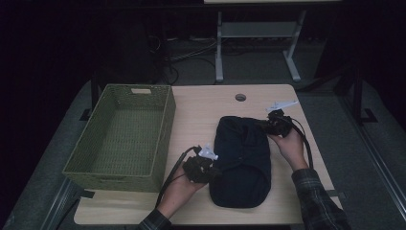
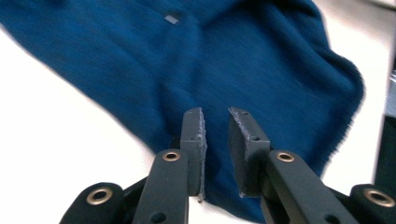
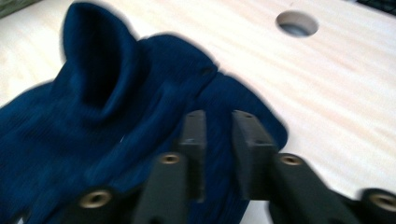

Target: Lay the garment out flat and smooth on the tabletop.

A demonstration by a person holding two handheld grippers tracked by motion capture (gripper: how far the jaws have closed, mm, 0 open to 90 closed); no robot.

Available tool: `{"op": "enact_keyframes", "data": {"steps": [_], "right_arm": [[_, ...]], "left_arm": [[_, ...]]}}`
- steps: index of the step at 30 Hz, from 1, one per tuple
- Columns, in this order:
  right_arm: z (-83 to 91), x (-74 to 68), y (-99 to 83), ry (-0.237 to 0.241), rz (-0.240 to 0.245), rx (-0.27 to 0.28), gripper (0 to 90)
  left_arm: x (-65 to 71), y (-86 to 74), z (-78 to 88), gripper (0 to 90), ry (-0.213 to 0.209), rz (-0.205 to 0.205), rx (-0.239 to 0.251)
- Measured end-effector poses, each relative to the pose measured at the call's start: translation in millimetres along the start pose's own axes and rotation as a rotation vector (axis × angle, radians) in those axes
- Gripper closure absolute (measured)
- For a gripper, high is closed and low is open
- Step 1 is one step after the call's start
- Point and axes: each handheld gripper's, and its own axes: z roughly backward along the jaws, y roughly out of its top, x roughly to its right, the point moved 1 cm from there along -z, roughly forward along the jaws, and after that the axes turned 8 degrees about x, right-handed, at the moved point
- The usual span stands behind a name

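Where a basket [image 1: 119, 139] sits, pale wooden table [image 1: 201, 120]

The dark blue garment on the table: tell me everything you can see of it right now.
The dark blue garment is a ribbed knit, folded into a long rounded bundle lying flat on the wooden table, right of the green woven basket. In the right gripper view a tube-like collar or cuff stands up at one end. The left gripper hovers over its near-left edge, jaws slightly apart with nothing pinched. The right gripper is at its far-right corner; whether it grips cloth is unclear.
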Motion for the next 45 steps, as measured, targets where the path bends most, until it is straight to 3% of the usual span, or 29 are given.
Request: {"op": "enact_keyframes", "data": {"steps": [5,10,17,19,25,27,38,39,42,45], "right_arm": [[5.1,-0.6,-10.4,-0.001,0.018,-0.015,89.0],[5.5,5.6,-16.4,-0.007,0.003,-0.029,89.7],[-3.8,8.9,-29.6,-0.014,-0.017,-0.069,89.8],[-8.4,8.9,-33.0,-0.023,-0.010,-0.095,89.8],[-12.0,6.1,-38.5,-0.006,-0.008,-0.090,89.9],[-13.8,-2.0,-40.4,0.002,0.016,-0.093,89.9],[-5.4,-25.2,-48.4,0.055,0.043,-0.088,89.8],[-3.9,-26.1,-48.6,0.057,0.049,-0.089,88.8],[8.2,-28.3,-45.3,0.068,-0.012,-0.030,77.7],[17.5,-32.2,-38.8,0.063,-0.011,0.009,70.7]], "left_arm": [[-28.6,21.7,-14.2,88.9,0.073,0.019,0.023],[-53.1,38.0,-36.1,89.7,0.141,0.019,0.021],[-74.7,35.8,-68.2,89.7,0.155,0.048,-0.043],[-75.4,31.8,-73.3,89.8,0.151,0.048,-0.070],[-71.6,21.9,-67.9,90.0,0.138,0.058,-0.063],[-67.6,16.3,-63.0,90.0,0.116,0.062,-0.060],[-46.9,0.7,-47.2,90.0,0.118,0.019,-0.080],[-44.8,-0.4,-46.6,90.0,0.122,0.015,-0.079],[-43.7,-1.2,-46.6,90.0,0.127,0.017,-0.073],[-44.6,-1.8,-46.3,90.0,0.122,0.019,-0.070]]}}
